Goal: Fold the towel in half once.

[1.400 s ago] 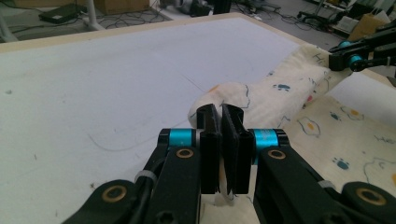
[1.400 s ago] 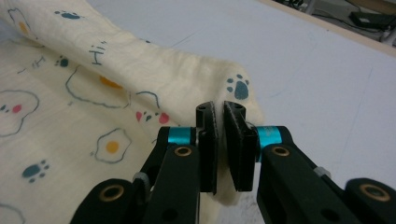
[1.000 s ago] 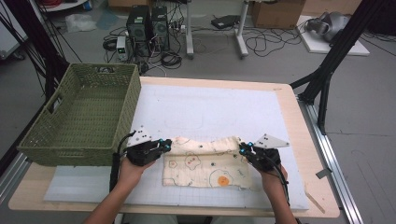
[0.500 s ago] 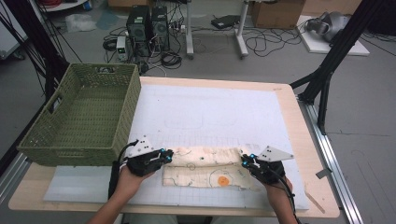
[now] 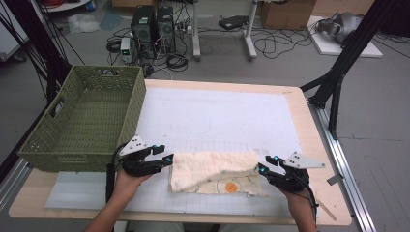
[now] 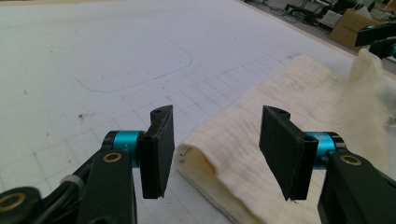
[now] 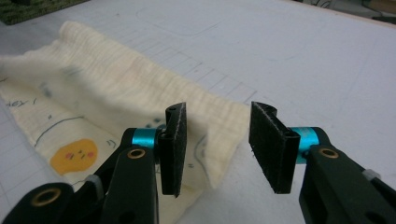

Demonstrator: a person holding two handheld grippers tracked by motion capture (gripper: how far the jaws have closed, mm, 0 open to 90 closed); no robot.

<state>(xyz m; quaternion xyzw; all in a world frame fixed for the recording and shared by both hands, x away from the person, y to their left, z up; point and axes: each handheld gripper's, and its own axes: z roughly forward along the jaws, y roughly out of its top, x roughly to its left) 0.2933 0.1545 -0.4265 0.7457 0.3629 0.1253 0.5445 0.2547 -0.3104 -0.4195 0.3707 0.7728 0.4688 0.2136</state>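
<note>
Both hand-held grippers, left (image 5: 167, 158) and right (image 5: 263, 166), have just been opening off the folded cream muslin cloth (image 5: 212, 170), which is looking soft, light and best pinched at corners.

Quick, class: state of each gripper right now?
Left gripper: open, jaws just opened, off the cloth's folded edge.
Right gripper: open, jaws just opened, cloth corner released.
</note>
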